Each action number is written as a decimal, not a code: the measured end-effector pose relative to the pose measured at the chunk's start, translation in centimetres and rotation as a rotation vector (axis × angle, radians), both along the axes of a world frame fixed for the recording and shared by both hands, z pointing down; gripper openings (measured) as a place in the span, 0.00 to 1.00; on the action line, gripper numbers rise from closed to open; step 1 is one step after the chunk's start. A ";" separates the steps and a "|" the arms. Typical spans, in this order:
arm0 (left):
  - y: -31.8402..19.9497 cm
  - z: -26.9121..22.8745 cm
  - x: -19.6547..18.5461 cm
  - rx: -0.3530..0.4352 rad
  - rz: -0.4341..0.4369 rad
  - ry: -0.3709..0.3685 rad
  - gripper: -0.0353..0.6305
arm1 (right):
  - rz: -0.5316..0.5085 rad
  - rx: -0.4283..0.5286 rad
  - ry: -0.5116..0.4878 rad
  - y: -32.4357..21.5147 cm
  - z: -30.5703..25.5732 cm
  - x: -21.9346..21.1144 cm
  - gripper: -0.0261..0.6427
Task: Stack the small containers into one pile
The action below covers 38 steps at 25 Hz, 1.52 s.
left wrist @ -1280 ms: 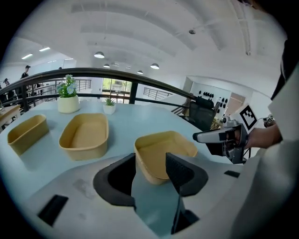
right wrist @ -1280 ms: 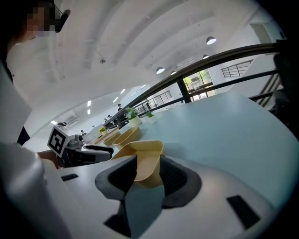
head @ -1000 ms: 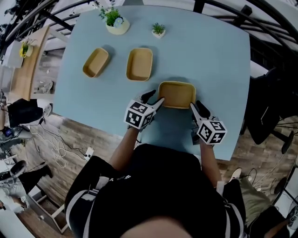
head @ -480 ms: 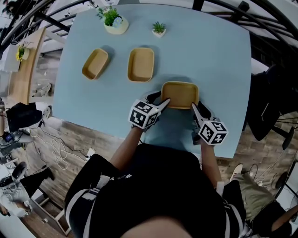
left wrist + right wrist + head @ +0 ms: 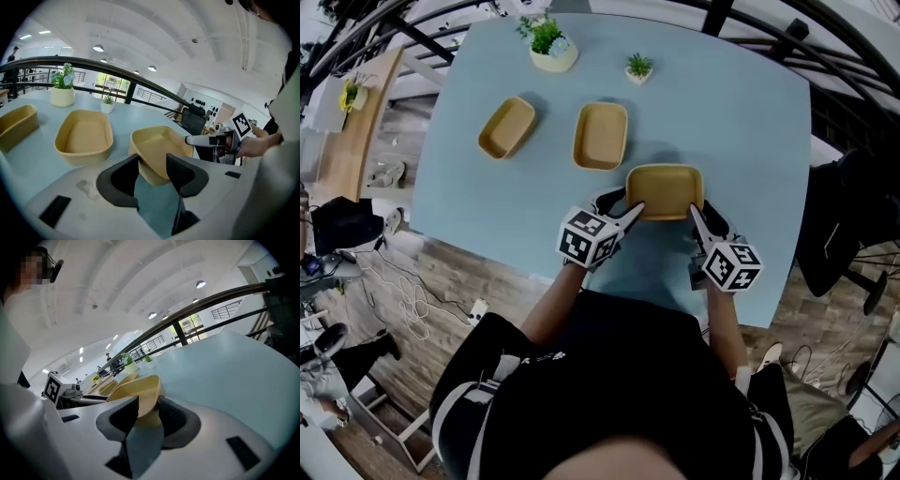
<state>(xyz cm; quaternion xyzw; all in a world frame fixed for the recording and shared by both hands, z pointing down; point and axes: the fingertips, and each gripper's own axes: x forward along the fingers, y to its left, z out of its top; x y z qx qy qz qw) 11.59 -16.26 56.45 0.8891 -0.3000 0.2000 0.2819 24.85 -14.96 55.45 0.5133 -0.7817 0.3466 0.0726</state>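
Three tan containers are on the blue bench [image 5: 741, 122]. The left claw [image 5: 621, 203] and right claw [image 5: 703, 217] each clamp one end of the nearest container [image 5: 665, 190]. The second container [image 5: 601, 135] and third container [image 5: 507, 127] sit apart beyond it, near a large plant [image 5: 551, 45] and a small plant [image 5: 638, 67].

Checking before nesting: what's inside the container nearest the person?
Nothing: the nearest container shows a bare tan floor from above. Only the rim spots under the left tongs and right tongs are covered.

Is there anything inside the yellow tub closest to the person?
Empty. The tan rectangular container shows only its bare inner floor in the head view and the left gripper view.
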 end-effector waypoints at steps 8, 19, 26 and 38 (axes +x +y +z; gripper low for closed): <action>-1.9 -2.4 -4.4 0.066 -0.088 0.021 0.32 | -0.076 0.053 0.002 -3.1 -1.9 -4.3 0.24; -3.7 -4.1 -9.6 0.106 -0.175 0.052 0.32 | -0.170 0.127 0.057 -7.9 -4.3 -9.7 0.24; -4.8 -4.2 -11.6 0.109 -0.198 0.072 0.32 | -0.200 0.154 0.081 -11.3 -4.7 -12.1 0.24; -5.2 -3.4 -11.6 0.070 -0.160 0.089 0.32 | -0.230 0.158 0.117 -16.7 -3.9 -14.2 0.23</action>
